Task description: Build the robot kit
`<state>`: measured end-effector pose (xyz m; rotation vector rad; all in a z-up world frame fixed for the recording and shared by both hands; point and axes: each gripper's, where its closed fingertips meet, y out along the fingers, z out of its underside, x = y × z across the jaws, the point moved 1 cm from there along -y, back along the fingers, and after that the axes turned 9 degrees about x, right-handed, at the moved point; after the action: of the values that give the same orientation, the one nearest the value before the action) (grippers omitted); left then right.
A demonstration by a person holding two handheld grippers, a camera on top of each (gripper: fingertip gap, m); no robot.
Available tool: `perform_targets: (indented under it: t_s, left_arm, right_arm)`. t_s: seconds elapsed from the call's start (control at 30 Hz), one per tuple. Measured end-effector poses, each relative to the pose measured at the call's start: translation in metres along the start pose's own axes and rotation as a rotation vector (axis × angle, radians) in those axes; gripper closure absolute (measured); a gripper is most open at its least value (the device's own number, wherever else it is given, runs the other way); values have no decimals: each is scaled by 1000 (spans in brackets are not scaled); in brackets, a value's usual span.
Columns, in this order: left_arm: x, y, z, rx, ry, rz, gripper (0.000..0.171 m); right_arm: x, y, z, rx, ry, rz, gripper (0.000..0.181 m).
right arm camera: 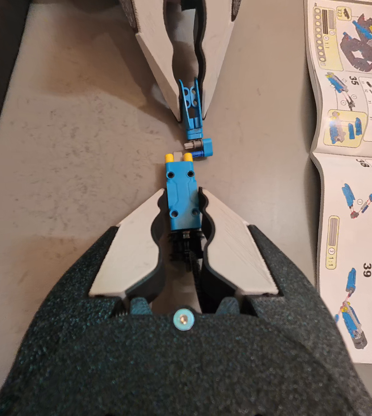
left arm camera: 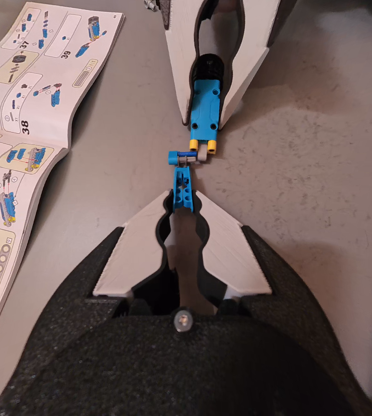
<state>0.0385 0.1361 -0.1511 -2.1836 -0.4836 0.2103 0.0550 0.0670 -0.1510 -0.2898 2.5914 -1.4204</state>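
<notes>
- Left tool [left arm camera: 182, 193] pinched my blue bracket [left arm camera: 182, 191] by its rear end; its pin cluster [left arm camera: 186, 157] hung loose ahead.
- Right tool [right arm camera: 181, 191] clamped the blue block [right arm camera: 183, 198] above the worktop [right arm camera: 79, 139].
- Yellow pegs [right arm camera: 178, 157] sat just beside the pins; any tilt, I judged, could jam them or twist the bracket out.

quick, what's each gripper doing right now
Left gripper: closed on the small blue slotted brick piece.
Right gripper: closed on the blue block assembly with yellow pins and a black wheel.
</notes>
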Motion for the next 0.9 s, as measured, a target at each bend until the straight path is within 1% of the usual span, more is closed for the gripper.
perform_targets:
  t_s: [0.47,0.63,0.9]
  left_arm:
    - [-1,1,2,14,20,1,157]
    - [-1,1,3,13,21,4,158]
    - [-2,1,2,14,31,1,157]
  right_arm:
    - [0,-4,-2,-25,13,-4,156]
    - [1,-2,3,10,12,0,155]
    - [1,-2,1,0,17,-5,156]
